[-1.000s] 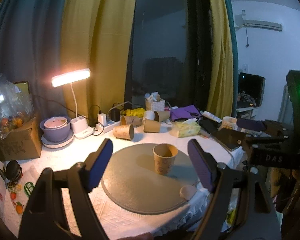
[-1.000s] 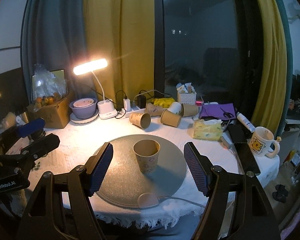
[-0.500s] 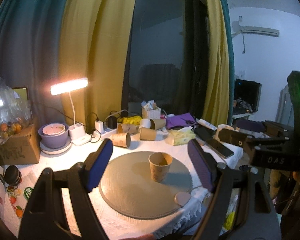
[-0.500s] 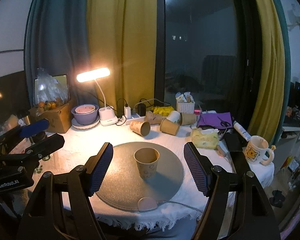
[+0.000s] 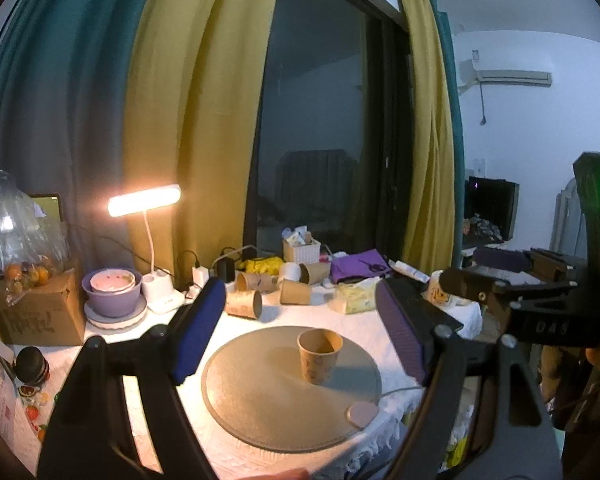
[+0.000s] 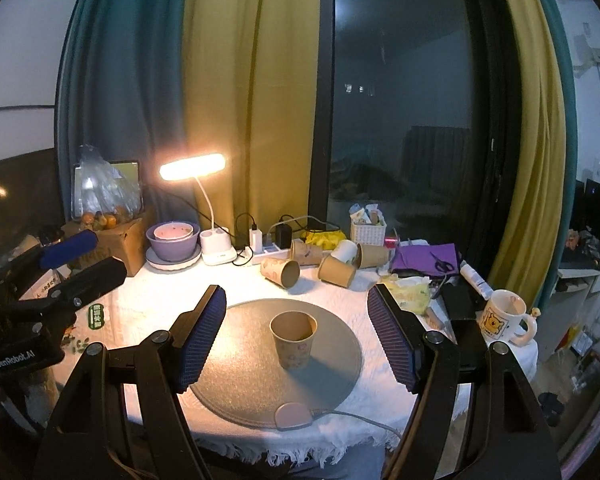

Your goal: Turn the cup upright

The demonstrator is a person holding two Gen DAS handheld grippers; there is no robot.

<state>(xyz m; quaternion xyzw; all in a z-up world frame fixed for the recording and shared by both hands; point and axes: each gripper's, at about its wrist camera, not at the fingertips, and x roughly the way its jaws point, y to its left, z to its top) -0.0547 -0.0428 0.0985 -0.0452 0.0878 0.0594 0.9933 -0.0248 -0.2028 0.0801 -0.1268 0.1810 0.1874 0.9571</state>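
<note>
With the brown paper cup (image 6: 293, 338) standing mouth-up on the round grey mat (image 6: 240, 360), pulled further back now, left gripper (image 5: 300, 336) and right gripper (image 6: 296, 336) both spread wide, empty, flip looking done.

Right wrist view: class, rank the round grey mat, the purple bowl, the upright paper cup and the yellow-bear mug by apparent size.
1. round grey mat
2. purple bowl
3. upright paper cup and yellow-bear mug look alike, so unranked; the cup's nearness makes it unsure.
</note>
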